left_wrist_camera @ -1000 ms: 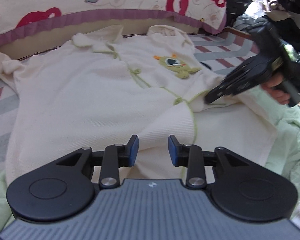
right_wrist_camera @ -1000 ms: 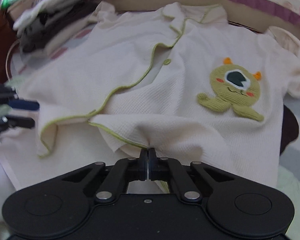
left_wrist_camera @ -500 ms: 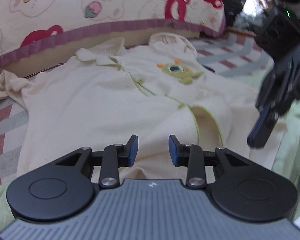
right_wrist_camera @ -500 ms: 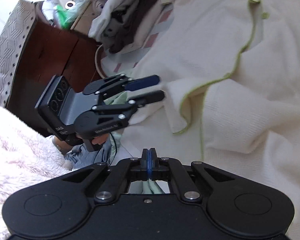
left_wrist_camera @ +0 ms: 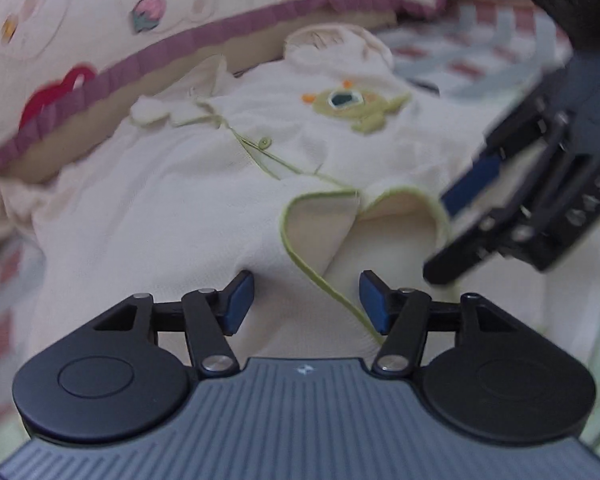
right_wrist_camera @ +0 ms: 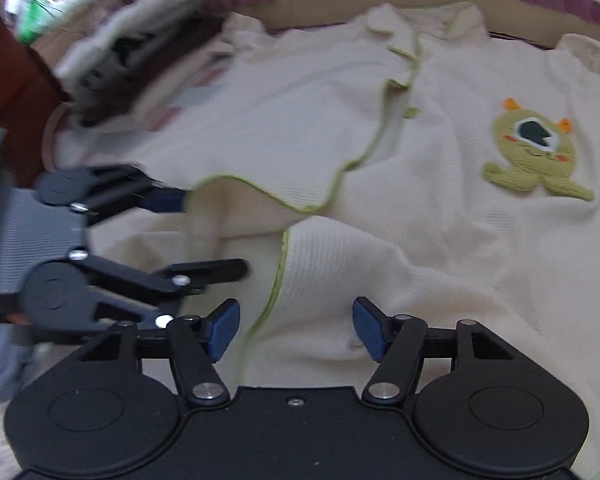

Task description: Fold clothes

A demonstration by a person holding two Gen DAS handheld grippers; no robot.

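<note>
Cream shirt (left_wrist_camera: pixel 188 200) flat on bed. Left gripper (left_wrist_camera: pixel 306 300) fingers opening, nothing gripped. Right gripper (right_wrist_camera: pixel 296 328) fingers opening over hem, fabric released.

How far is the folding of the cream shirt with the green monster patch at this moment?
Done: the cream shirt lies spread out, front up, not yet folded. In hand: both the left gripper and the right gripper hover at the hem by the green-trimmed opening; their jaws are opening and nothing is gripped. Left: all the folds, including the sleeves.
</note>
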